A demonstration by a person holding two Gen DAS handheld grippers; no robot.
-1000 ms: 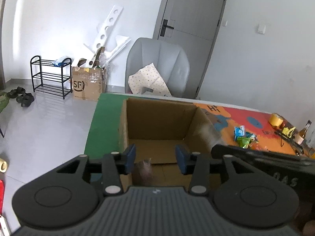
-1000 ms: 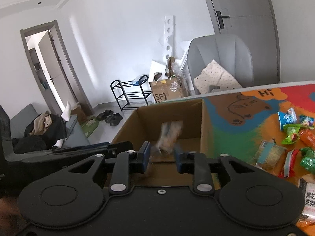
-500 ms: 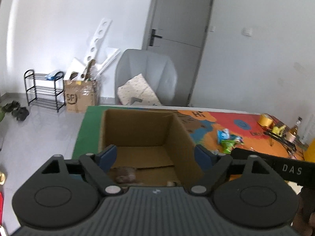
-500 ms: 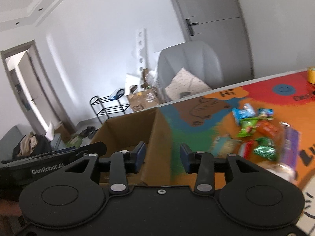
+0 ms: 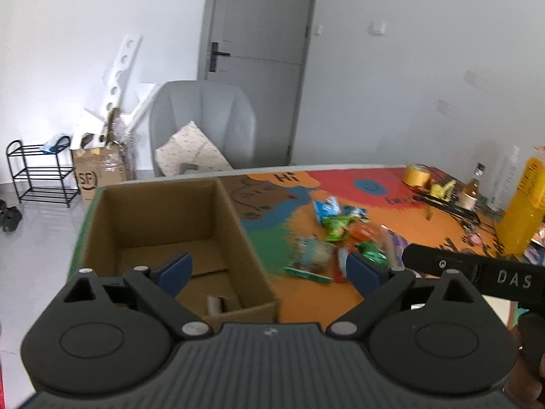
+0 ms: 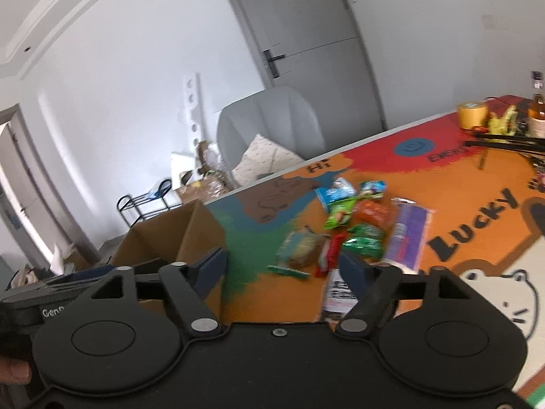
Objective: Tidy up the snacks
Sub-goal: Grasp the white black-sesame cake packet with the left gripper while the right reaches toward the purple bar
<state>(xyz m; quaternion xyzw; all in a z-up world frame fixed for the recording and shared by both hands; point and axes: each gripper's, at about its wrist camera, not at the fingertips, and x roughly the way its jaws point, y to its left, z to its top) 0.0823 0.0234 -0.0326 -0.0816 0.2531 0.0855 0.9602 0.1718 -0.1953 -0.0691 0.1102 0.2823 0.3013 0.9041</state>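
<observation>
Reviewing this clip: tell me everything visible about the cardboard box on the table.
The cardboard box is plain brown corrugated card, open-topped and upright, with no top flaps showing. It sits at the green end of the colourful mat, left of the loose snack packets. Flaps meet in a seam on its floor, and a small blurred item lies near the front wall. Nothing grips it; the left tool's open fingers hover above its near right corner.
</observation>
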